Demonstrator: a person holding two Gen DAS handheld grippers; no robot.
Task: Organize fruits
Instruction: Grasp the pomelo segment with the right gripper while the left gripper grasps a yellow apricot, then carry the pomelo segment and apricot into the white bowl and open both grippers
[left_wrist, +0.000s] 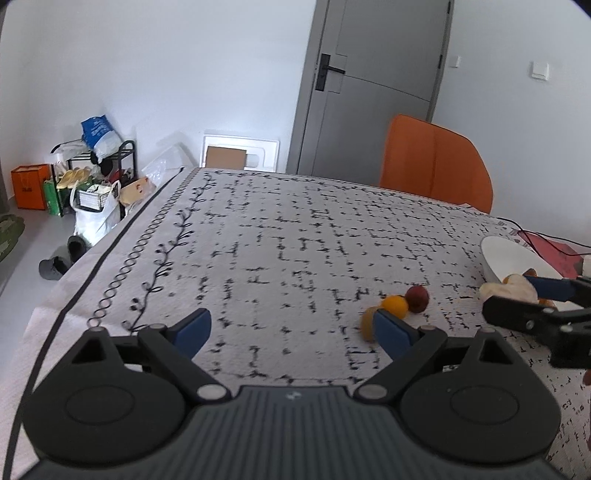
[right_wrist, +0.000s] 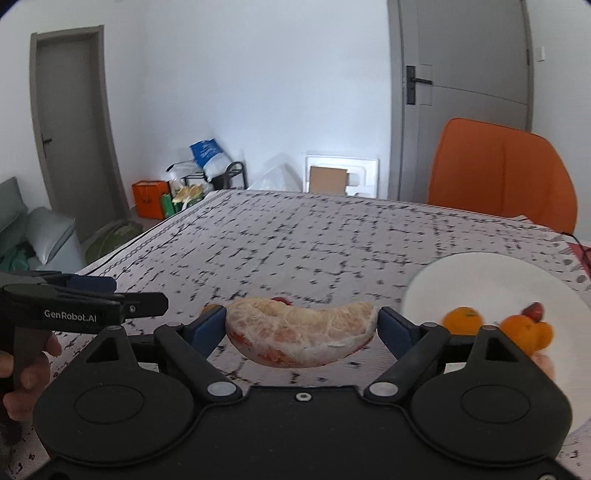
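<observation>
Right gripper (right_wrist: 302, 325) clamps a peeled pomelo wedge (right_wrist: 301, 338), pale pith over pink flesh, bottom centre, lifted above the cloth (right_wrist: 295, 236). Plate (right_wrist: 480, 273) lower right. Left gripper (left_wrist: 293, 326) open, empty.

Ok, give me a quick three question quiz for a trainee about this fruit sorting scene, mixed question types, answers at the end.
1. True or false: the right gripper holds a peeled pomelo segment.
2. Which describes the left gripper? A) open, nothing between its fingers B) shut on an orange C) shut on the plate
3. Fill in: some oranges already lie on the white ____.

Key: 1 true; 2 A; 3 plate.
</observation>
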